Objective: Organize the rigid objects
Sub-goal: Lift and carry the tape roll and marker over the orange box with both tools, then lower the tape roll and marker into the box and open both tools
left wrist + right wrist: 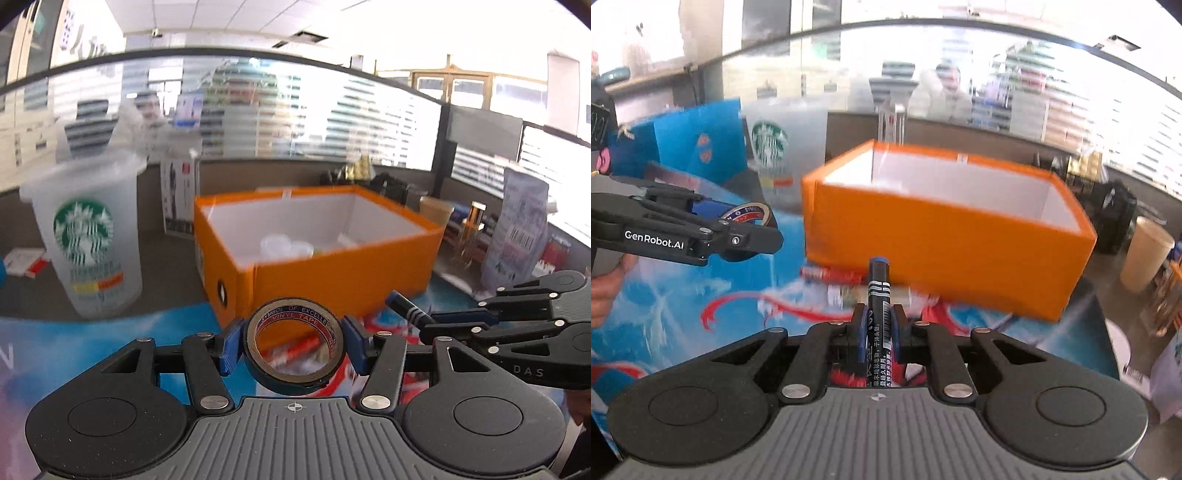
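Note:
My left gripper (294, 345) is shut on a black roll of vinyl tape (295, 376), held upright in front of the open orange box (343, 280). The tape also shows in the right wrist view (753, 216), left of the orange box (945, 243). My right gripper (879, 325) is shut on a black marker (879, 295) with a blue tip, pointing at the box's near wall. In the left wrist view that marker (406, 308) shows to the right of the tape. Clear plastic lids (284, 245) lie inside the box.
A frosted Starbucks cup (88, 236) stands left of the box. A red pen (831, 274) and small items lie on the blue printed mat (701, 295) by the box's near wall. A paper cup (1145, 254) and packages (517, 229) stand at the right.

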Available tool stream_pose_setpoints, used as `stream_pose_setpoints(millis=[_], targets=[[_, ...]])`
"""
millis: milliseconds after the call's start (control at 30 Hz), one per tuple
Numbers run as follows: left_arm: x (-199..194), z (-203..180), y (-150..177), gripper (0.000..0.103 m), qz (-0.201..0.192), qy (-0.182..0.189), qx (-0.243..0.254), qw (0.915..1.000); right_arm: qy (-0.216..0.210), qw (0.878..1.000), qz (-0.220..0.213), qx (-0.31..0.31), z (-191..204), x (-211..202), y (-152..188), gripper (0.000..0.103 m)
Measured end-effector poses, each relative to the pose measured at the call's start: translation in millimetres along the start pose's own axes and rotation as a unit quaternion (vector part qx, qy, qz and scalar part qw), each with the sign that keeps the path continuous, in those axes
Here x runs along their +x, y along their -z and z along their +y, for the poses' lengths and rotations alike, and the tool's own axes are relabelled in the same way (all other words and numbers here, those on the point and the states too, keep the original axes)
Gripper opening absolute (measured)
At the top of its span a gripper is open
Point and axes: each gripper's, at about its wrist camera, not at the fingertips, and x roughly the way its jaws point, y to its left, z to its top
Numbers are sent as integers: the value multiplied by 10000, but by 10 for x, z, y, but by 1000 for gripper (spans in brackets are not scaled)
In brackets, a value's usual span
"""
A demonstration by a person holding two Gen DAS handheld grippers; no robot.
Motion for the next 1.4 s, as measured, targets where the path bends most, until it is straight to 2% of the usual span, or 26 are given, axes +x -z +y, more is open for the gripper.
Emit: stream_pose_setpoints(millis=[200,433,633,733,933,1200,1400], targets=[[94,-107,-328,54,-188,-39,180,9997,46,9990,-446,92,-182,-92,-271,12],[360,-250,-815,54,-250,85,244,9994,131,9952,-921,294,-522,-142,-688,12],[854,-366,-1195,54,-14,-32,273,9996,95,9916,-1084,696,-927,72,-1032,12],[1216,-350,-1263,54,270,-244,164,9992,-9,9892,-969,1097,-1180,333,-1135,12],[1790,-371,-1075,54,984,-378,98,9944,-134,9852,-461,1647,-1501,919,-1071,12],[2043,-439,-908,54,1452,-463,313,9878,-4,9860,256,1648,-1562,1378,-900,12],[2082,-460,-920,55,1593,-650,370,9844,132,9871,519,1511,-1518,1510,-892,12]])
